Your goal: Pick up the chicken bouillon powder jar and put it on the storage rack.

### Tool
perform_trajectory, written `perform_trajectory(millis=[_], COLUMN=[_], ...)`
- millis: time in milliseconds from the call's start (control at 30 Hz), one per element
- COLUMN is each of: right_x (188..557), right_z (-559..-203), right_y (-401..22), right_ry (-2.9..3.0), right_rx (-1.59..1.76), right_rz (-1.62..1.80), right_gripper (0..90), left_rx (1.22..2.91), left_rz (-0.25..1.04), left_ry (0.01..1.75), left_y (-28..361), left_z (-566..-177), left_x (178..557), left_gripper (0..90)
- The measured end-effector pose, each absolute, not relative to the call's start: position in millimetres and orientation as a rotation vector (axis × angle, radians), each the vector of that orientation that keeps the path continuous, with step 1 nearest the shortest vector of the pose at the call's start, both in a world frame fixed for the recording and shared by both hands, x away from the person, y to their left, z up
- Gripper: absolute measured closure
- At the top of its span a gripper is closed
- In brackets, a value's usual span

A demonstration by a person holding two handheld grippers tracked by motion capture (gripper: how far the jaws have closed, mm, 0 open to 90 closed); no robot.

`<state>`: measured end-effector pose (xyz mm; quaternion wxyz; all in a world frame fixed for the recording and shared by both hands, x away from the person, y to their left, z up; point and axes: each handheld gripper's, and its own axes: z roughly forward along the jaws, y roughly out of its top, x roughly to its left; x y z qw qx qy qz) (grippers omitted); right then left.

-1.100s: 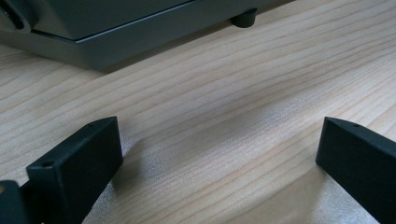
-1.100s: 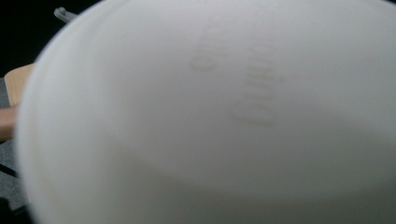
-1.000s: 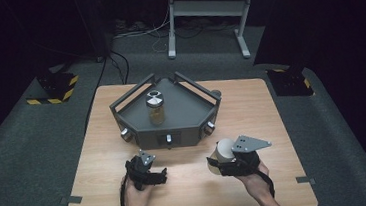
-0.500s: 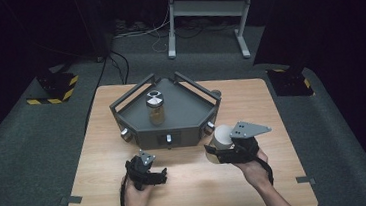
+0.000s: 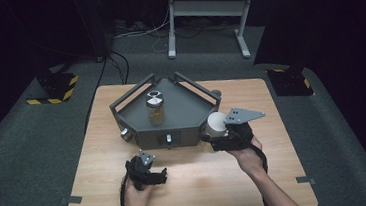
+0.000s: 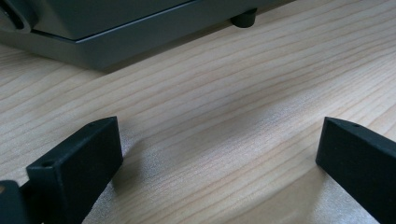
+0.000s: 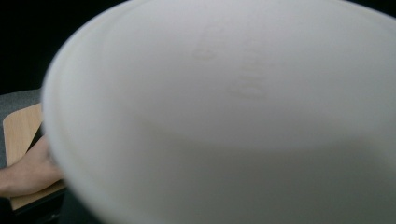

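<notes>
A dark grey angular tray (image 5: 189, 110) stands at the back middle of the wooden table (image 5: 277, 175). Inside it a glass jar (image 5: 155, 109) with a silver lid and amber contents stands upright. My right gripper (image 5: 217, 136) is shut on a white cup (image 5: 217, 122), held off the table beside the tray's front right corner. The cup's pale surface (image 7: 233, 116) sits very close to the camera in the right gripper view. My left gripper (image 5: 146, 167) rests low on the table in front of the tray. It is open (image 6: 219, 144), with bare wood between its jaws.
The tray's front wall (image 6: 116, 32) and one of its feet (image 6: 243, 18) lie just ahead of the left gripper. On the carpet stand a metal frame (image 5: 203, 11) behind the table and striped floor blocks at left (image 5: 52, 92) and right (image 5: 289, 81).
My right gripper has lifted the white cup and carried it up toward the tray's front right corner. The left gripper has stayed put.
</notes>
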<state>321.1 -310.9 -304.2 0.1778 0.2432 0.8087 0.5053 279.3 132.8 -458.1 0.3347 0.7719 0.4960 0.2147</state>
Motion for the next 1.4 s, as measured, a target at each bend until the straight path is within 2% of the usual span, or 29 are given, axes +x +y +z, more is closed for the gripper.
perform_trajectory(millis=[867, 1400], right_x=[370.1, 402.8], right_z=[-280.9, -282.7], right_y=[-275.0, -243.4], right_ry=[2.282, 2.265], right_rx=[0.742, 0.812], right_rz=[1.416, 1.34], right_gripper=[33.5, 33.6], left_rx=[2.014, 2.013], left_rz=[0.562, 0.559], left_ry=[1.295, 1.295], left_y=[132.7, 133.0], left_z=[-458.2, -458.2], left_x=[279.1, 279.3], left_gripper=[0.4, 0.5])
